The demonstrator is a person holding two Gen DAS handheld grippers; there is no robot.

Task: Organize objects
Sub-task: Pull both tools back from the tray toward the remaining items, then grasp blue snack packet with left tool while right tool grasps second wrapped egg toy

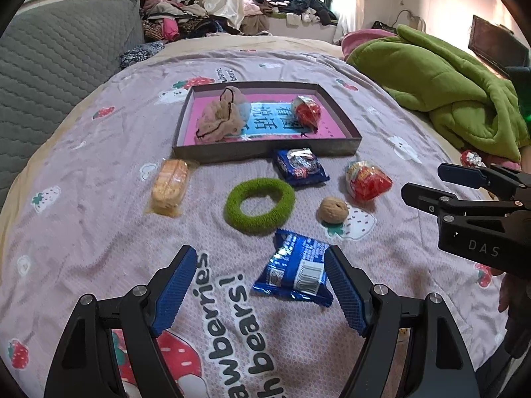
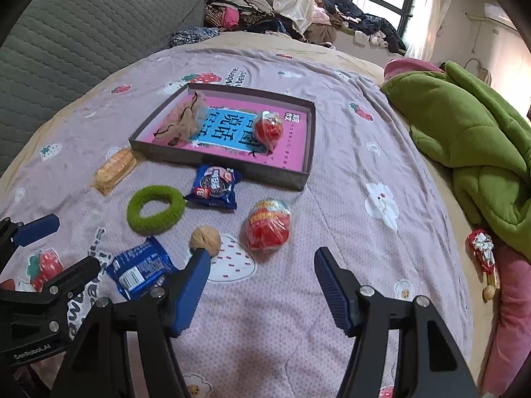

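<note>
A shallow box tray (image 1: 265, 151) (image 2: 219, 162) lies on the bed with a beige cloth (image 1: 220, 116) and a red snack bag (image 1: 307, 111) in it. In front of it lie a biscuit pack (image 1: 169, 185), a green fuzzy ring (image 1: 259, 205) (image 2: 156, 209), a blue cookie pack (image 1: 300, 165) (image 2: 215, 185), a second red snack bag (image 1: 366, 180) (image 2: 268, 225) and a walnut (image 1: 333, 210) (image 2: 205, 239). My left gripper (image 1: 260, 255) is open, with another blue cookie pack (image 1: 295, 270) (image 2: 139, 268) beside its right finger. My right gripper (image 2: 262, 258) is open and empty, just short of the red bag.
A green quilt (image 1: 431, 76) (image 2: 471, 139) is heaped on the right. A red-wrapped item (image 2: 481, 248) lies by the quilt. A grey headboard (image 1: 59, 59) stands on the left. Clothes are piled at the far side by the window.
</note>
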